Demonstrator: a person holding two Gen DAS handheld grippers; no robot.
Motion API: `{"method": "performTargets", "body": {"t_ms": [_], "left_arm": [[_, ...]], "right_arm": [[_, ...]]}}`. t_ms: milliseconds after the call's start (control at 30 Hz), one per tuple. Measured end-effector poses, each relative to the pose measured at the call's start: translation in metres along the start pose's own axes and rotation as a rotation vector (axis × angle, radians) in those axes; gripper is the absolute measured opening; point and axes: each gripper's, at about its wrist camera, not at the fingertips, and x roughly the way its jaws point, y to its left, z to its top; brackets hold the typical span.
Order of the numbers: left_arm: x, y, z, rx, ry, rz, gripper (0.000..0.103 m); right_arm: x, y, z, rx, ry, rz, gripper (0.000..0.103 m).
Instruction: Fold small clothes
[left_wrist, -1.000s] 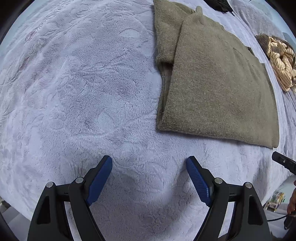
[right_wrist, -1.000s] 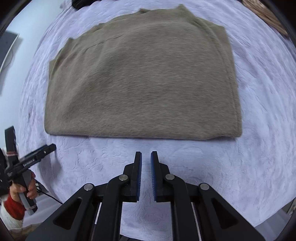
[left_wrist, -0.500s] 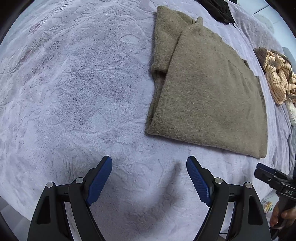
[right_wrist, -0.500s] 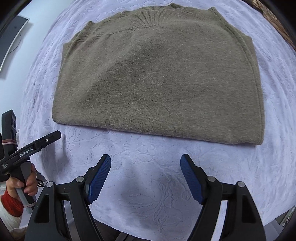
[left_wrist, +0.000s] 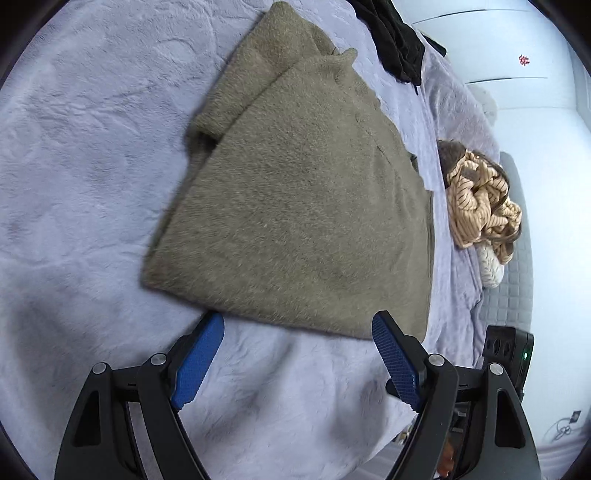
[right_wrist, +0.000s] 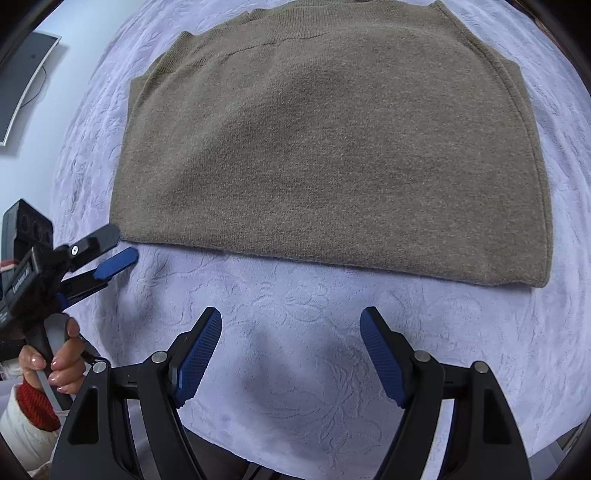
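Observation:
An olive-brown knit sweater (left_wrist: 295, 199) lies folded flat on a lilac fleece blanket (left_wrist: 81, 155); it also shows in the right wrist view (right_wrist: 332, 147). My left gripper (left_wrist: 297, 325) is open and empty, its blue pads just at the sweater's near hem. My right gripper (right_wrist: 290, 321) is open and empty, a short way in front of the near folded edge. The left gripper also shows in the right wrist view (right_wrist: 118, 247), at the sweater's left corner.
A crumpled tan striped garment (left_wrist: 480, 206) lies right of the sweater, with a white knit item (left_wrist: 489, 266) below it. A black garment (left_wrist: 399, 40) lies at the far end. The blanket's edge drops off at the right (left_wrist: 476, 295). A monitor (right_wrist: 22, 81) hangs on the left wall.
My right gripper has opened from shut and moved closer to the sweater. My left gripper has swung toward the sweater's near hem and stayed open.

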Motion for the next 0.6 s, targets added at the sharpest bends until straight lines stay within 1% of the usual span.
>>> {"method": "performTargets", "body": {"t_ms": [167, 300, 333, 433, 467, 533, 600], "left_arm": [[0.012, 0.001, 0.011, -0.051, -0.054, -0.009, 0.083], [0.011, 0.001, 0.019, -0.094, -0.115, -0.008, 0.083], [0.007, -0.004, 0.020, -0.091, -0.135, -0.018, 0.083], [-0.003, -0.026, 0.022, -0.037, -0.191, -0.101, 0.083], [-0.003, -0.032, 0.024, -0.014, -0.200, -0.104, 0.083], [0.002, -0.032, 0.029, -0.003, -0.195, -0.068, 0.083], [0.012, -0.023, 0.033, -0.043, -0.177, -0.031, 0.083]], "right_arm": [[0.002, 0.003, 0.002, -0.021, 0.014, 0.008, 0.080], [0.002, 0.003, 0.002, -0.036, 0.021, 0.014, 0.080], [0.002, 0.003, 0.003, -0.037, 0.022, 0.015, 0.080], [0.002, 0.002, 0.005, -0.036, 0.019, 0.024, 0.080], [0.002, 0.002, 0.006, -0.033, 0.018, 0.028, 0.080], [0.002, 0.001, 0.008, -0.030, 0.017, 0.032, 0.080], [0.001, 0.000, 0.009, -0.030, 0.014, 0.032, 0.080]]}}
